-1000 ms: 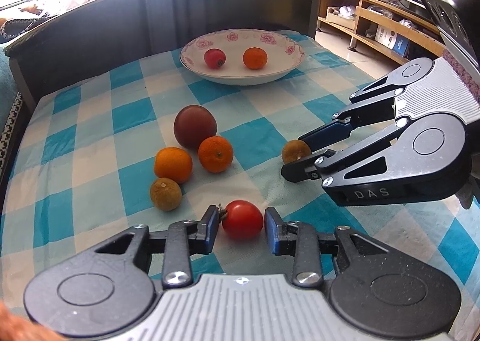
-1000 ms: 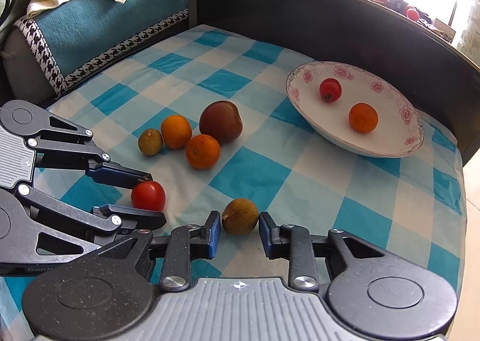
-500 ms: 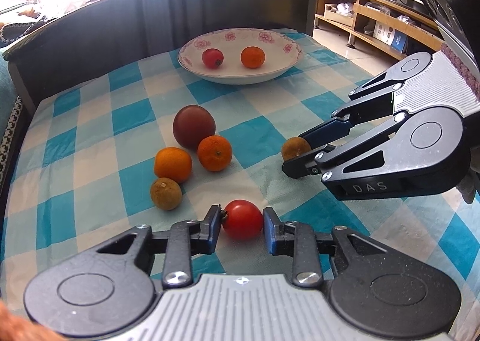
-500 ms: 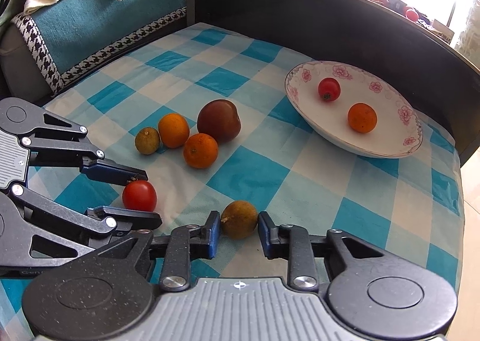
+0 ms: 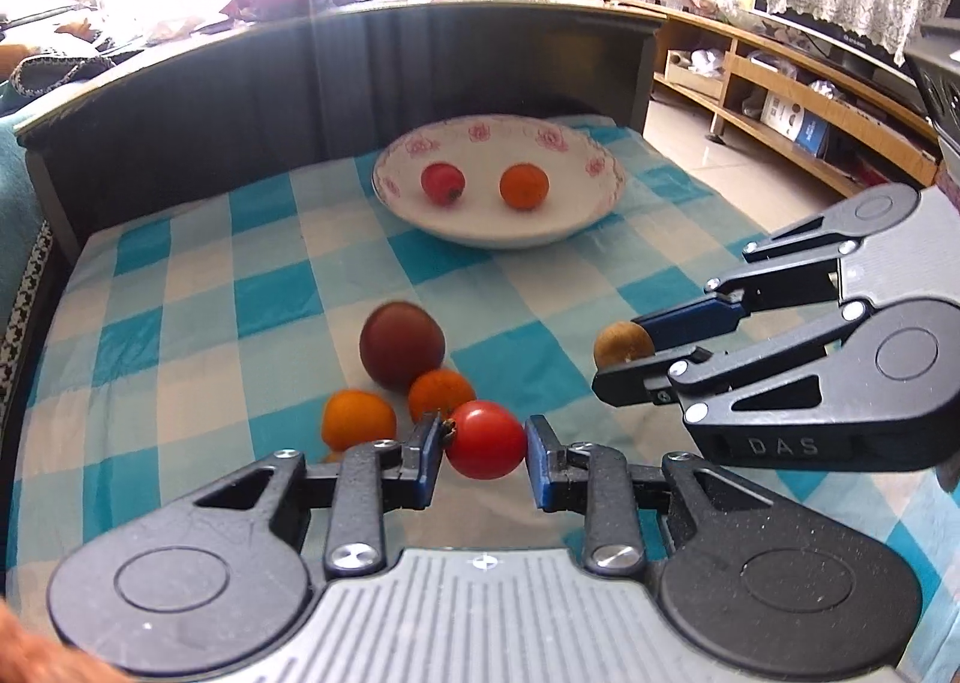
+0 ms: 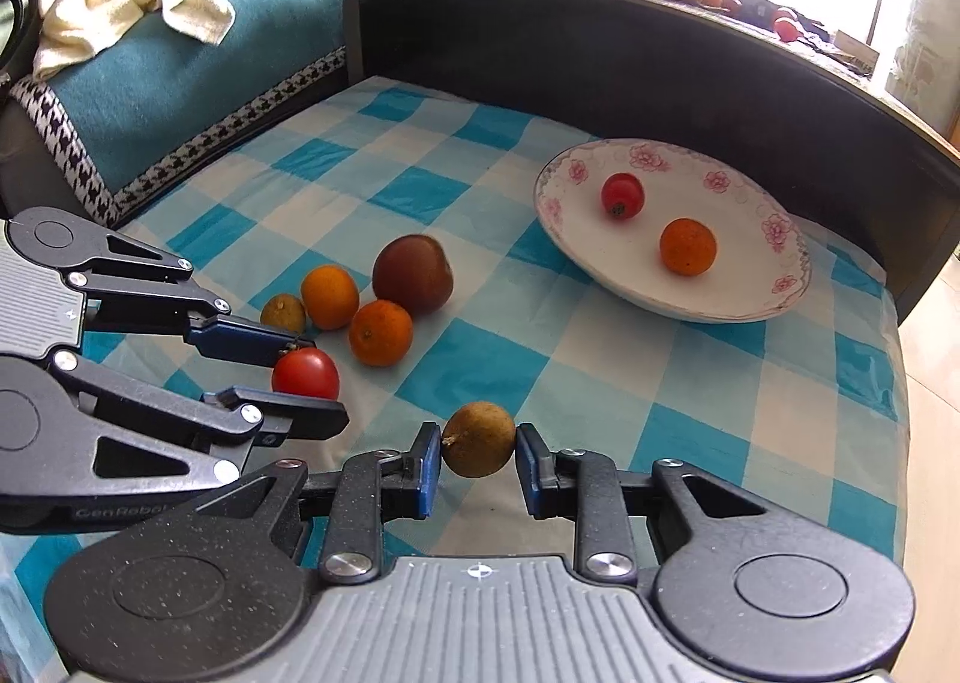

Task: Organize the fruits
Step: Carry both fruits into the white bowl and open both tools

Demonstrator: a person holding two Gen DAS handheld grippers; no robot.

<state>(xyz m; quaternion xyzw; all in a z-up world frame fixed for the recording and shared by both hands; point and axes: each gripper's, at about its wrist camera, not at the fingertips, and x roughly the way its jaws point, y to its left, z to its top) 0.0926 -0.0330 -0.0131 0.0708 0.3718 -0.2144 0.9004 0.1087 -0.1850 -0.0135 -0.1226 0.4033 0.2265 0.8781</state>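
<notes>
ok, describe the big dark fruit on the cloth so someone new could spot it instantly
Start from the flowered bowl at the far end of the blue-checked cloth. Nearer the camera, a loose cluster lies on the cloth: two oranges, a small brown fruit, and the dark fruit at the bowl-side end. It is the largest, the only maroon-brown one, touching the nearer orange.

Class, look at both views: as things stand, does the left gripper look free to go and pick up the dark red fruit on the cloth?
Probably not yet. The left gripper is shut on a red tomato, so its jaws are occupied. The path to the dark red fruit looks clear otherwise, apart from two oranges beside it.
</notes>
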